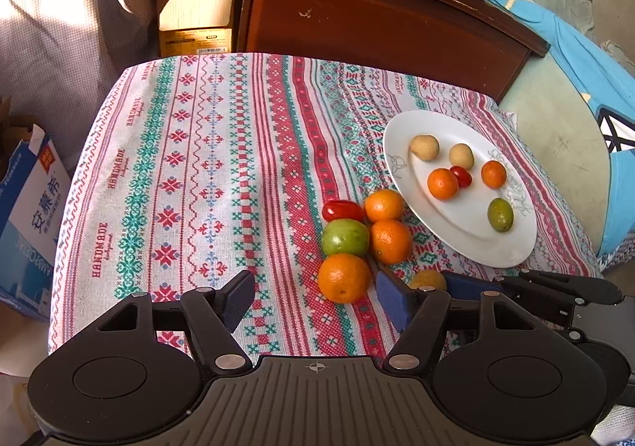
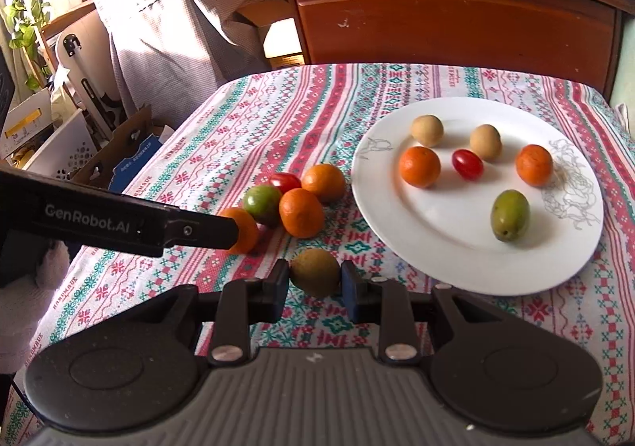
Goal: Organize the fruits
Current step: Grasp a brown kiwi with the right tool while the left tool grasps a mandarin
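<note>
Right wrist view: right gripper (image 2: 315,281) pinches a brownish-green round fruit (image 2: 315,277) between both pads, low over the striped tablecloth (image 2: 246,116), just beside the near rim of the white plate (image 2: 456,271).
Left wrist view: left gripper (image 1: 315,297) spread wide, holding nothing, with the nearest orange (image 1: 343,277) just ahead of the gap between its fingers.

Risks, as judged:
- The held fruit is round and gripped only at its sides; a slack pinch could let it roll out onto the cloth.
- The two grippers sit close together; a lift toward the plate could knock the loose cluster.
- The plate already carries six fruits; a careless release could set them rolling.

Loose cluster on the cloth: three oranges, one green fruit (image 1: 344,237), one red tomato (image 1: 342,210), touching one another. Skins are smooth and sunlit.
</note>
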`<act>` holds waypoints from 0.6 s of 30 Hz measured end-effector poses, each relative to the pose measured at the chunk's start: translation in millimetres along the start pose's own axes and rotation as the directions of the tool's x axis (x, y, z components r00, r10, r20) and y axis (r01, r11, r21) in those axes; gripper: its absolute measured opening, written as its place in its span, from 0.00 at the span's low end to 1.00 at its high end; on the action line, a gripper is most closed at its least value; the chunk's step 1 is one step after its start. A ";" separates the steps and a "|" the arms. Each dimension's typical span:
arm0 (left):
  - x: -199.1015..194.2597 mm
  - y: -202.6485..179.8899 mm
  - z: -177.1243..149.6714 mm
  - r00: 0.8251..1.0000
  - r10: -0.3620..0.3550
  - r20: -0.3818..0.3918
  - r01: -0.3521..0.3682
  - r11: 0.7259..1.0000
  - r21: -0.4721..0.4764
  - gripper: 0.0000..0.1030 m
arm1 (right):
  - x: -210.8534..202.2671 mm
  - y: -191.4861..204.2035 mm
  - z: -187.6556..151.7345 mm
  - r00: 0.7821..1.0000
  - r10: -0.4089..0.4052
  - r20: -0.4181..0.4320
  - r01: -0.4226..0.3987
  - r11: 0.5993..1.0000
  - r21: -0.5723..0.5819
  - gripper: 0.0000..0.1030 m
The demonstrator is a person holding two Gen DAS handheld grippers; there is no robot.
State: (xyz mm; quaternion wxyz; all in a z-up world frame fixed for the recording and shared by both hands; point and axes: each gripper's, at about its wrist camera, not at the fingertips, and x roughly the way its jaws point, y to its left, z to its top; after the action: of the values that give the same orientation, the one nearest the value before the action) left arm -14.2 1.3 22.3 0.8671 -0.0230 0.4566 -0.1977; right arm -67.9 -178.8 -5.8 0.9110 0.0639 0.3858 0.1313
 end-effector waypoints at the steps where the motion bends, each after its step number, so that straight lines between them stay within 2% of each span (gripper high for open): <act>1: 1.3 -2.4 -1.2 1.000 0.001 -0.002 -0.001 1.000 0.010 0.64 | -1.1 -2.3 -0.6 1.000 -0.007 -0.001 0.007 1.000 0.005 0.27; 5: 7.1 -11.2 -4.3 1.000 0.017 0.006 -0.018 0.998 0.055 0.63 | -5.3 -8.7 -2.7 1.000 -0.019 0.000 0.019 1.000 0.021 0.27; 18: 21.5 -21.3 -7.5 0.998 0.050 0.039 -0.054 0.992 0.116 0.45 | -4.1 -9.8 -2.8 1.000 -0.011 -0.004 0.011 0.999 0.040 0.29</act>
State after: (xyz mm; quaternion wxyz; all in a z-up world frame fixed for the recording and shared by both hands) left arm -16.2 -25.1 5.7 0.8800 0.0364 0.4289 -0.2009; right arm -70.8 -189.4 -7.1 0.9095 0.0798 0.3902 0.1188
